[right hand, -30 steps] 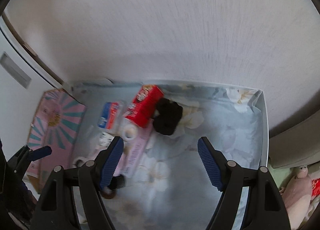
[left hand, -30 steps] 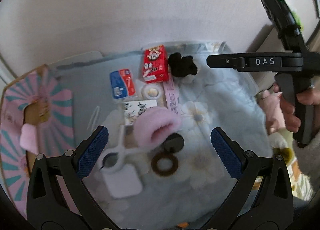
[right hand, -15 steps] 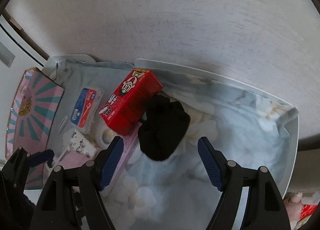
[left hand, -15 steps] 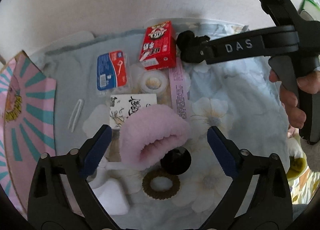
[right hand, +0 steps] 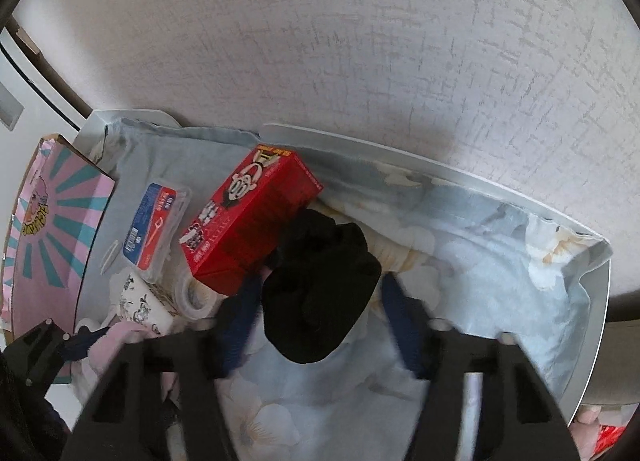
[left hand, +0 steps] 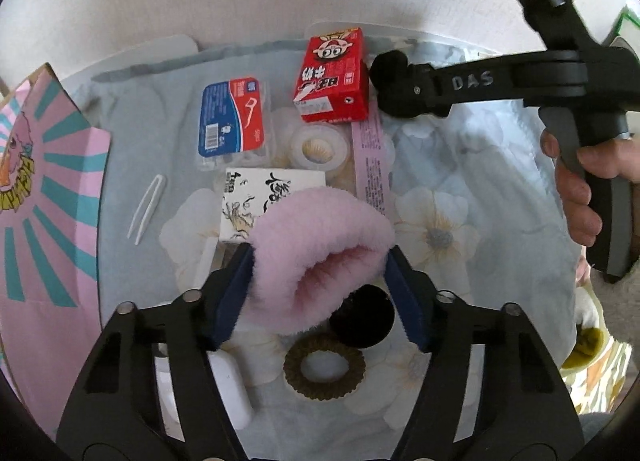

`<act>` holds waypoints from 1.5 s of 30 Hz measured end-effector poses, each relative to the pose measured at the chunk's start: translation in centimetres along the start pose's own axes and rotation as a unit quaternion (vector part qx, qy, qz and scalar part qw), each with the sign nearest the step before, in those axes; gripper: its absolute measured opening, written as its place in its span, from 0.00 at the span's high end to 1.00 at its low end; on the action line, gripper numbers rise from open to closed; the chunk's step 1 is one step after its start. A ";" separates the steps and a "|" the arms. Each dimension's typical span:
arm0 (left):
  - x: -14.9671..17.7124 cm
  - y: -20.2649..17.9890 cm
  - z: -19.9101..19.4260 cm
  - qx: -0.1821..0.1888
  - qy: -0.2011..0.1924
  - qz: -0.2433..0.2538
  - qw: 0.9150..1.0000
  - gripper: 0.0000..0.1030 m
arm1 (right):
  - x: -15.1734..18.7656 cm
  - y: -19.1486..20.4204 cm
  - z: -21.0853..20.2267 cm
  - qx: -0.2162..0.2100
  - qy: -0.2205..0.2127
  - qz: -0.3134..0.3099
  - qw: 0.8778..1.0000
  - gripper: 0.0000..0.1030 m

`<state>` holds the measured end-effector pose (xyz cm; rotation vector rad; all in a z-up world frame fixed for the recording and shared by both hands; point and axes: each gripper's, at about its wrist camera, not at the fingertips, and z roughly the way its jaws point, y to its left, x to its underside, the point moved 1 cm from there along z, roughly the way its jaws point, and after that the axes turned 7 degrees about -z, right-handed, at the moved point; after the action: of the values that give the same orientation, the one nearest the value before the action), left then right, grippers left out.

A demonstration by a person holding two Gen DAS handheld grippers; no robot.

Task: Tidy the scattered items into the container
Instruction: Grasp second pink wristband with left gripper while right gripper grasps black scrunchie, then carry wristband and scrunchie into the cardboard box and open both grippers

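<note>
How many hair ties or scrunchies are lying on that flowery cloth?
3. A pink fluffy scrunchie between the left hand-held gripper's closing jaws, a brown hair tie just below it, and a black scrunchie beside the red box. Others may be hidden.

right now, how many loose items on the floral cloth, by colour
pink: 2, fluffy band, long pack
black: 2, scrunchie, round lid
red: 1, carton
blue: 1, floss pick box
brown: 1, hair tie
total: 7, white and clear things left out
</note>
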<state>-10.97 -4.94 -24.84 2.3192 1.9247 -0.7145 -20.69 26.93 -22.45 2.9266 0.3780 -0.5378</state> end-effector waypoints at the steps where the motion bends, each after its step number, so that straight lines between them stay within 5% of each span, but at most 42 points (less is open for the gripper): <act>1: 0.0 0.0 -0.1 -0.004 -0.004 0.000 1.000 0.49 | 0.0 0.0 0.2 0.000 0.002 0.001 1.000 0.67; 4: 0.0 0.0 -0.5 -0.002 -0.012 -0.010 1.000 0.69 | 0.4 -0.6 0.4 -0.006 -0.001 0.018 1.000 0.82; 7: -0.7 0.1 -0.8 0.001 -0.014 -0.019 1.000 0.77 | 0.8 -1.1 -0.3 -0.014 -0.016 0.037 0.999 0.88; 19: -1.3 0.1 -2.6 0.012 -0.032 -0.043 0.998 0.77 | 2.5 -1.2 -3.9 0.000 -0.048 0.065 0.997 0.89; 29: -2.8 0.5 -10.3 -0.001 -0.084 -0.041 0.996 0.77 | 3.8 0.6 -9.1 0.003 -0.072 0.096 0.993 0.89; 36: -1.7 4.4 -18.0 -0.037 -0.131 -0.040 0.990 0.77 | 3.4 4.8 -14.3 0.008 -0.115 0.078 0.990 0.89; 45: 1.3 12.8 -22.4 -0.102 -0.154 -0.108 0.977 0.77 | 0.0 12.7 -17.5 0.001 -0.153 0.020 0.988 0.89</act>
<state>8.29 0.49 -8.57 1.7822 2.0120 -0.7947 -11.46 17.96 -5.09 2.7820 0.2783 -0.9627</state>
